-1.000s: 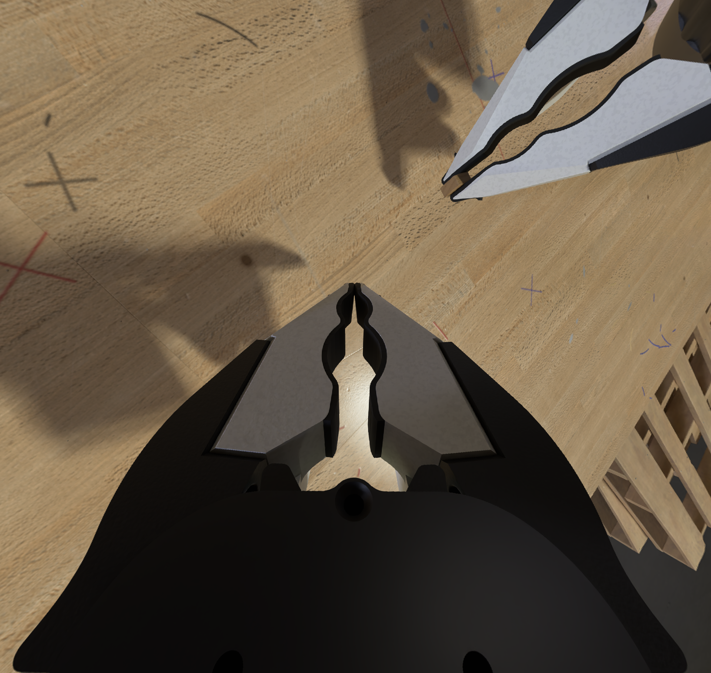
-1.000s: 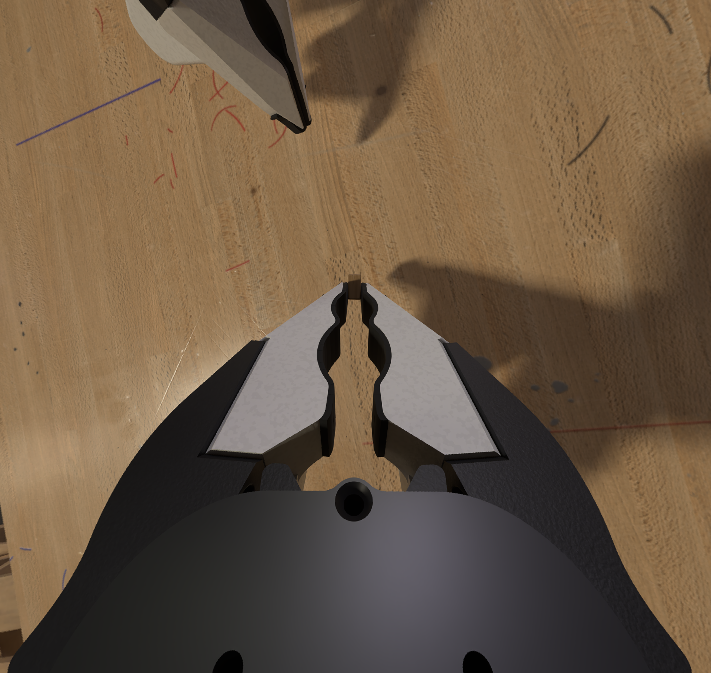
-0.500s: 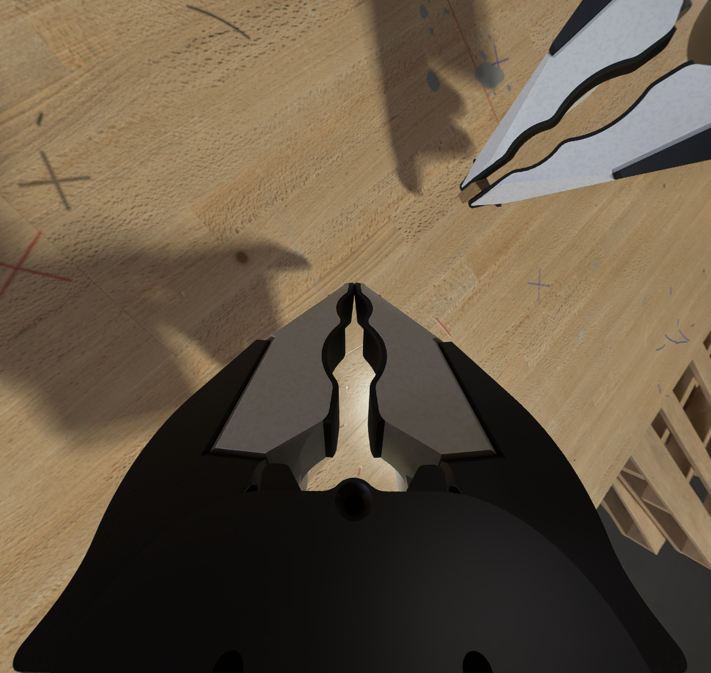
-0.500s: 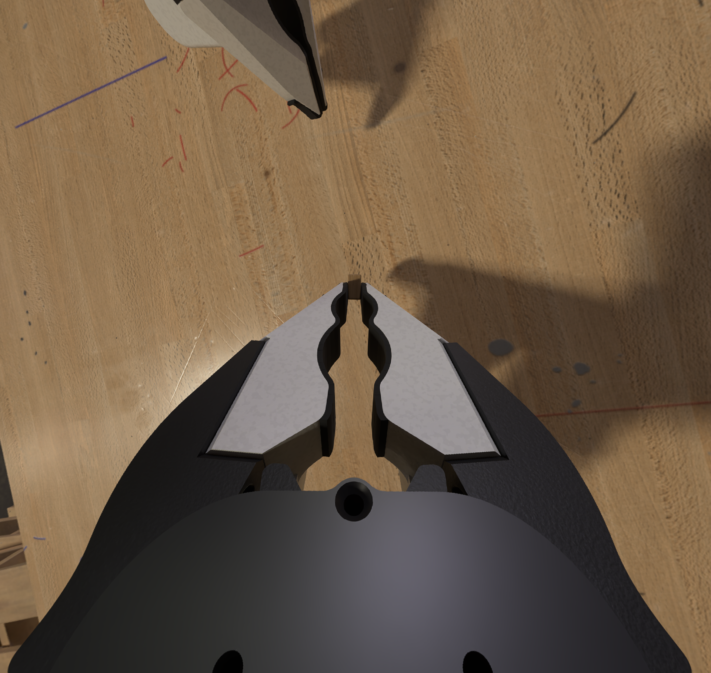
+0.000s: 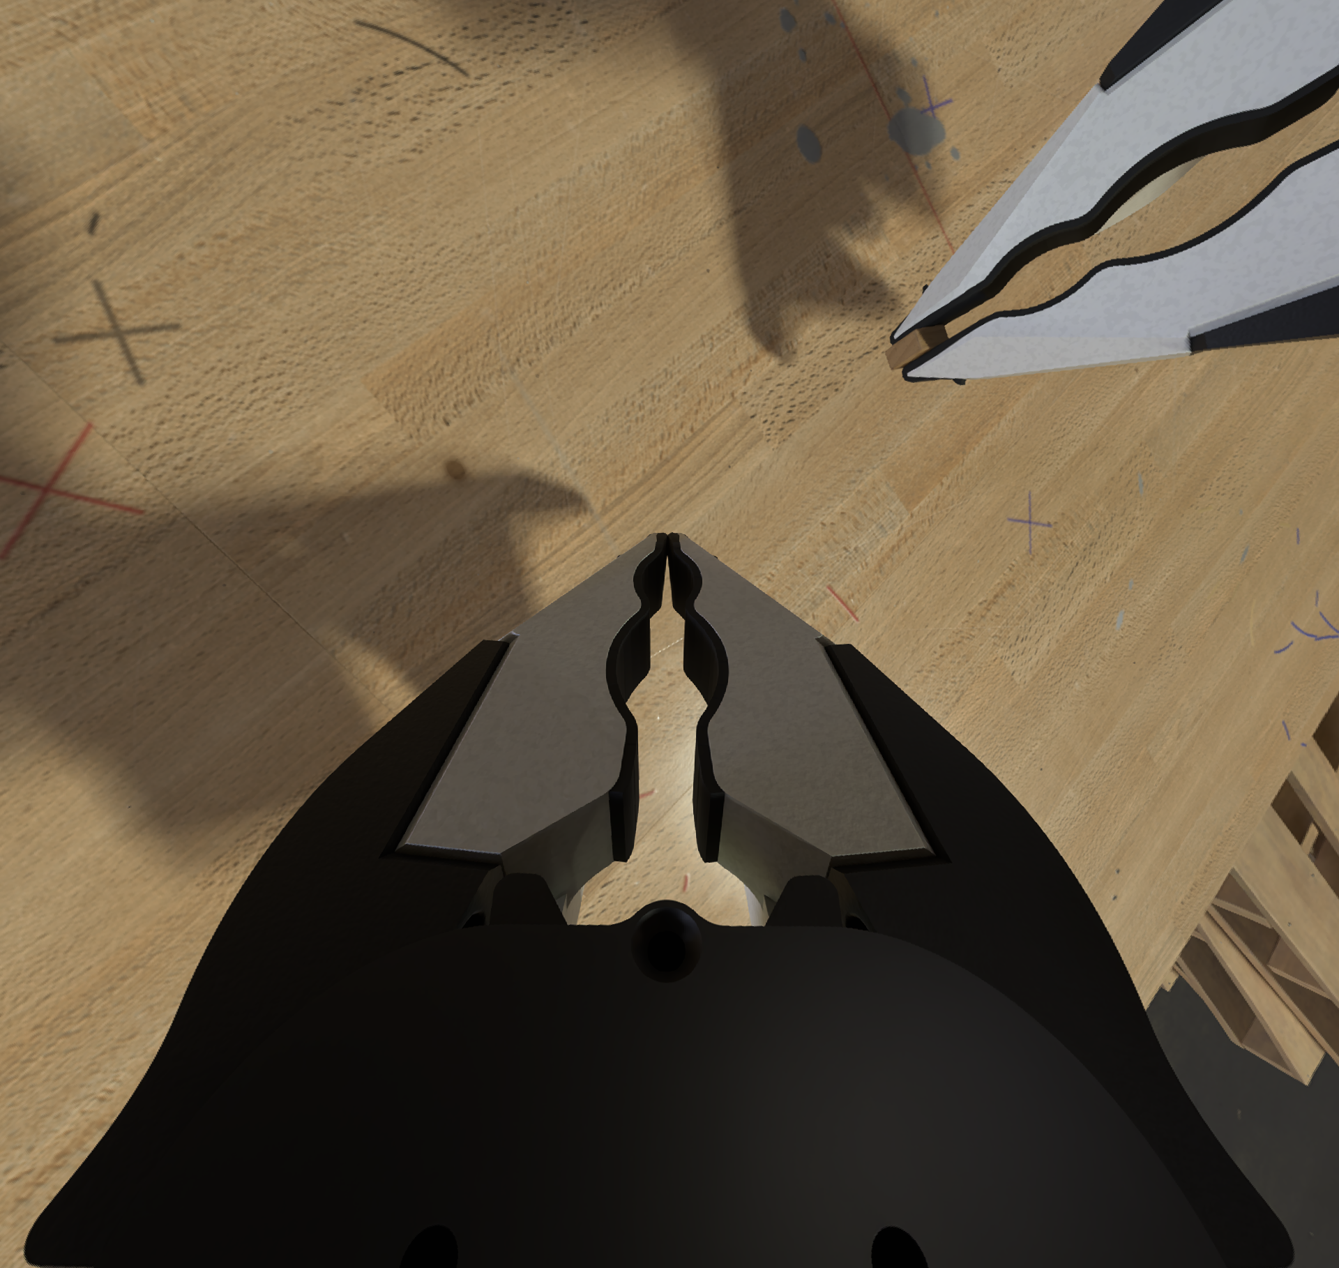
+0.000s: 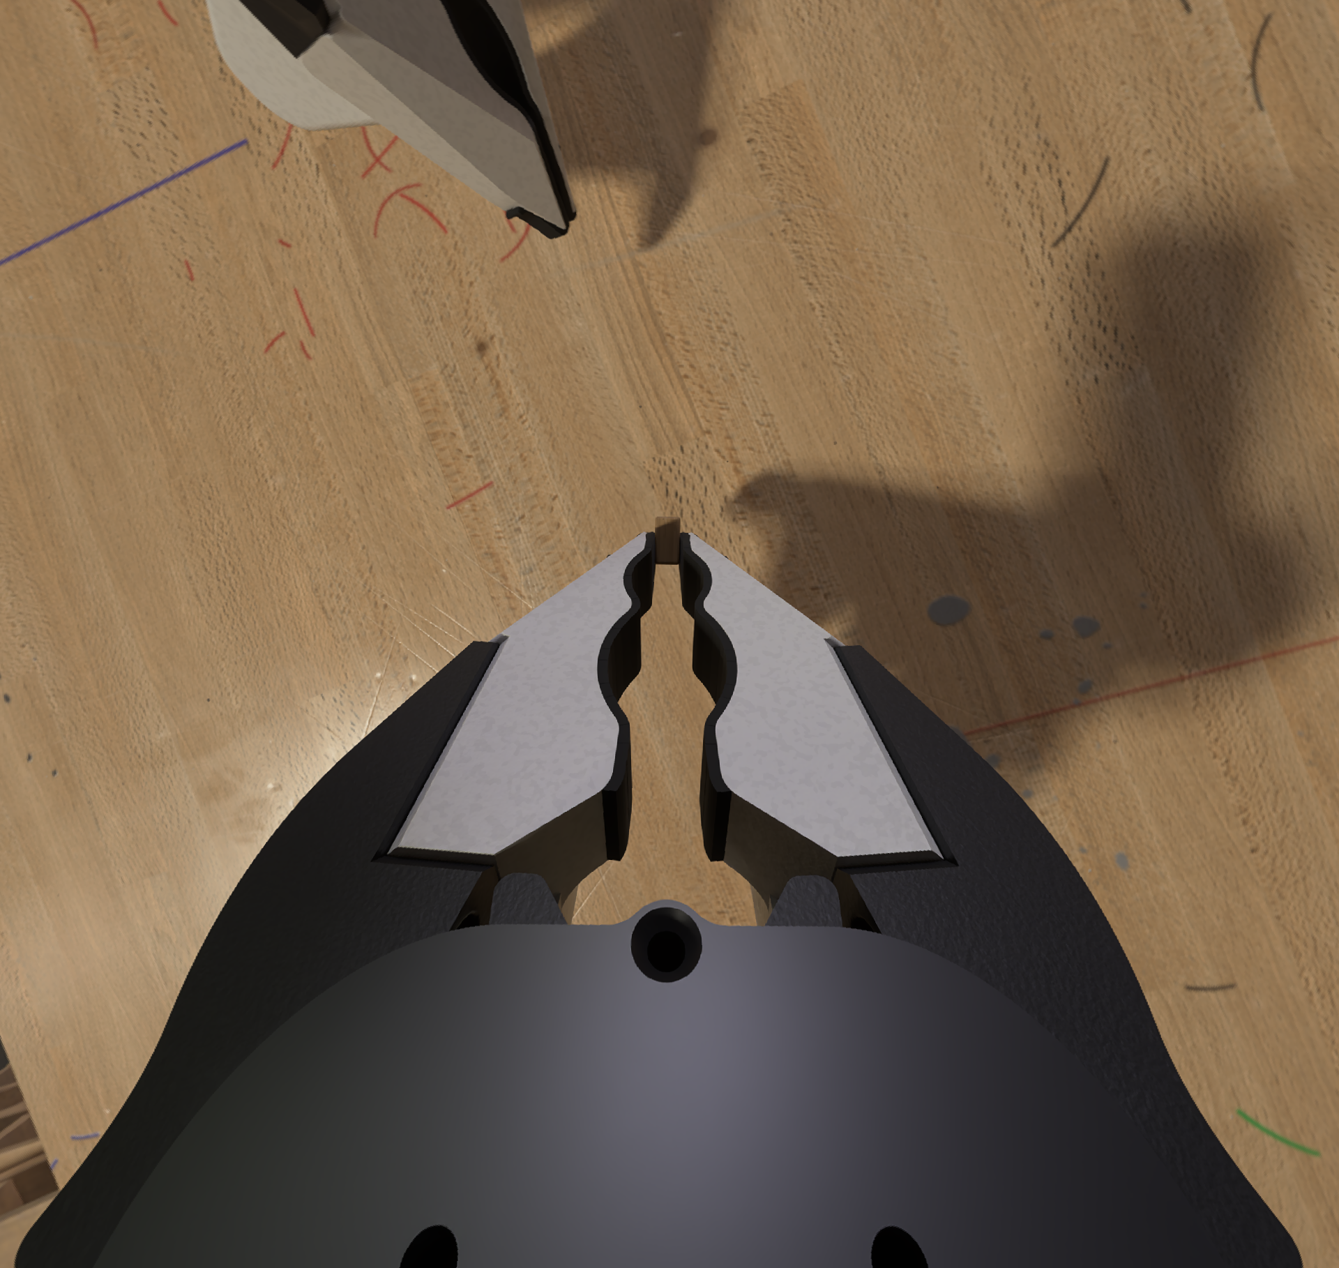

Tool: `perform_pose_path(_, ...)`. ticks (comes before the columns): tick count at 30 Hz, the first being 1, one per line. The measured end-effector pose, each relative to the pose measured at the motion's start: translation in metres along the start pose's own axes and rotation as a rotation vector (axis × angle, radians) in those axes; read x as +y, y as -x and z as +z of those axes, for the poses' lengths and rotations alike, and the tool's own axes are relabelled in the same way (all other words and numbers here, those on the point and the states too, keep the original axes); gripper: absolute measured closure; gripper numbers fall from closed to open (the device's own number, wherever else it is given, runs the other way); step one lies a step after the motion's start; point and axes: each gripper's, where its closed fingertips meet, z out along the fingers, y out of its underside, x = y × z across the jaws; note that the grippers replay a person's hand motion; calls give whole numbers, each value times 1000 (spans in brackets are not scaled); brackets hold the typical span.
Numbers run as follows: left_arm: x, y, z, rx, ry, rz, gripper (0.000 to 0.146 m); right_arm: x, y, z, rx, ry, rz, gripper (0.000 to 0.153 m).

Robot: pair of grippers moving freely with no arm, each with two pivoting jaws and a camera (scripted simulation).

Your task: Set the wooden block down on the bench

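Your wooden block (image 6: 666, 539) sits pinched at the very tips of the right tool (image 6: 666, 545), held above the worktop (image 6: 869, 335) — only a small end of it pokes out. Around it the worktop carries pen marks, grey paint spots (image 6: 948, 610) and the tools' shadows. A wooden crate (image 5: 1275, 943) lies at its edge. Your left tool (image 5: 666, 545) is closed on nothing, well apart from the block.

A small brown wooden block (image 6: 666, 536) sits pinched between the right tool's (image 6: 666, 545) tips above the bench (image 6: 869, 364).
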Motion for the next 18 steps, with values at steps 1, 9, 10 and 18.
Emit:
perform_pose_path(1,1,0,-1,4,-5,2,146,1,0,0,13,2,6,147)
perform_pose_path(9,6,3,-8,23,-27,14,146,1,9,0,43,12,48,147)
perform_pose_path(10,6,3,-8,26,-28,18,146,0,9,1,45,14,50,147)
perform_pose_path(18,8,-1,-7,67,-46,39,146,-4,9,1,112,88,5,147)
